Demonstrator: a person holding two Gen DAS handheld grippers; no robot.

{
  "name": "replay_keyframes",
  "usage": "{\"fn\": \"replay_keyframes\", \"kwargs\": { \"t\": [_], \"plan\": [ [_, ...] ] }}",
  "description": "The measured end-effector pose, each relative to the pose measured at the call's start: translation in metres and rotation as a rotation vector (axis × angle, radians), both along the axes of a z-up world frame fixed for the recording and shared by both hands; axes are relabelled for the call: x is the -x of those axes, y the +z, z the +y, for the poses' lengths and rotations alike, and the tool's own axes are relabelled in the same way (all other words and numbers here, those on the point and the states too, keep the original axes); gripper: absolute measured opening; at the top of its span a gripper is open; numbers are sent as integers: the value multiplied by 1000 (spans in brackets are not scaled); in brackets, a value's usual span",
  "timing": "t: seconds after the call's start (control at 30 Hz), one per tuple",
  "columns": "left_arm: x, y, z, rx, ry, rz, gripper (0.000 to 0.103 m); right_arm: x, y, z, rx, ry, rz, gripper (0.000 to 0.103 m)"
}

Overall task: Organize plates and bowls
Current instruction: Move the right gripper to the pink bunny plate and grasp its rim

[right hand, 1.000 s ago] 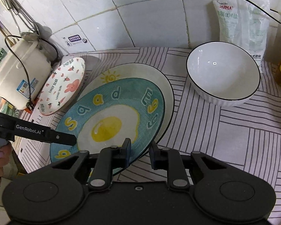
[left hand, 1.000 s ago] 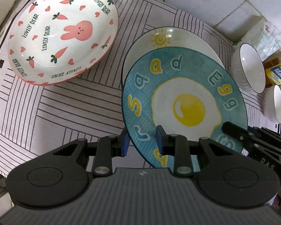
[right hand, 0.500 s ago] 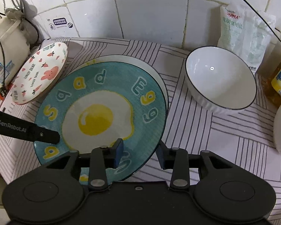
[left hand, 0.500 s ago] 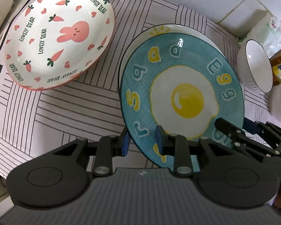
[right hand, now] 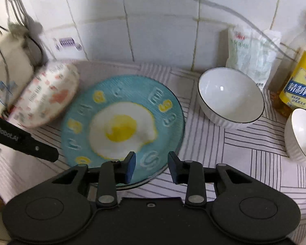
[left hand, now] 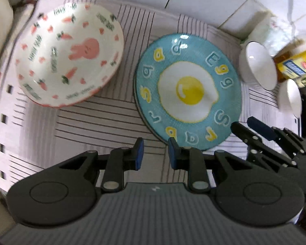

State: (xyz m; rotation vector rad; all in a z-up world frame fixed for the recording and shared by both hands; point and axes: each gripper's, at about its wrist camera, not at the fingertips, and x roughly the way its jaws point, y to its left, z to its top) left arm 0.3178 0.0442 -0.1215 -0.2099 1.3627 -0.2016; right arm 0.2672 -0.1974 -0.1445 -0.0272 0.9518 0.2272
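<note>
Both claws hover with nothing between their pads: left gripper (left hand: 154, 154) narrow and closing, right gripper (right hand: 151, 166) wider, also closing, at the near rim of the blue egg plate (right hand: 122, 126).

Striped cloth-covered counter (left hand: 104, 122). Ahead of left jaws: blue egg plate (left hand: 188, 90) atop second plate; bunny plate (left hand: 69, 55) ahead-left; two white bowls (right hand: 230, 96) right.

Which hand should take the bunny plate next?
Left, probably. The bunny plate lies on the left gripper side, nothing between them; the right gripper, jaws closing with nothing gripped, hovers over the egg plate, farther off.
</note>
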Motion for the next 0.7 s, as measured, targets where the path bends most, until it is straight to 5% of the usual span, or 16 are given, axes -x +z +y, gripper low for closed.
{"fn": "replay_keyframes", "kwargs": {
  "t": [0.43, 0.7],
  "plan": [
    [28, 78, 93, 13, -98, -186, 28, 50, 77, 60, -109, 105, -192, 57],
    [25, 90, 156, -24, -80, -278, 49, 56, 88, 122, -149, 208, -265, 74]
  ]
}}
